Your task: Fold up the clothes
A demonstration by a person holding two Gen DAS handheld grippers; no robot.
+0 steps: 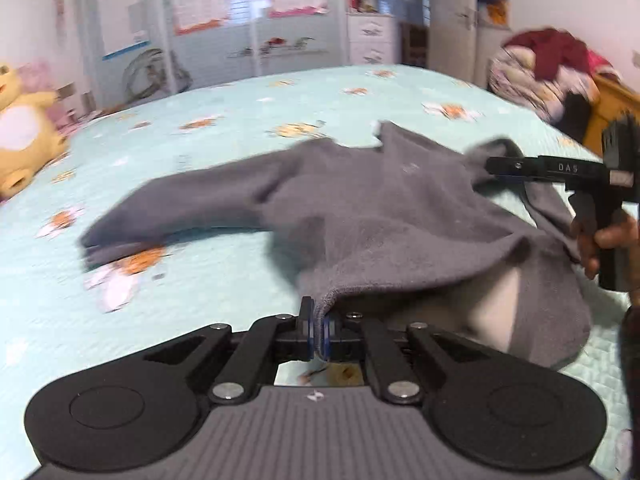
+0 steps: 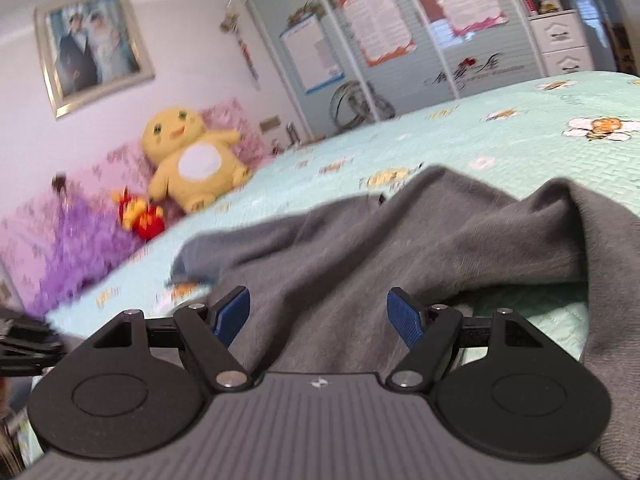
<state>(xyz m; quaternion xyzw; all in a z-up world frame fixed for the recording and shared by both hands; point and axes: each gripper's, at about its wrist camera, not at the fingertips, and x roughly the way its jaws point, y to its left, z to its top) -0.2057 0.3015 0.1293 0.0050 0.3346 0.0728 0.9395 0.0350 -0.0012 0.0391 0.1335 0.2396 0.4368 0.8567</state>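
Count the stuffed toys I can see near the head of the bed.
2. A big yellow plush sits against the pink headboard; a small red-and-yellow toy lies just beside it, lower left. More could be hidden outside the frame.

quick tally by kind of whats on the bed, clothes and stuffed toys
grey garment: 1
yellow plush toy: 1
small red and yellow toy: 1
heap of mixed clothes at the far corner: 1 heap, pieces uncountable
Total: 4
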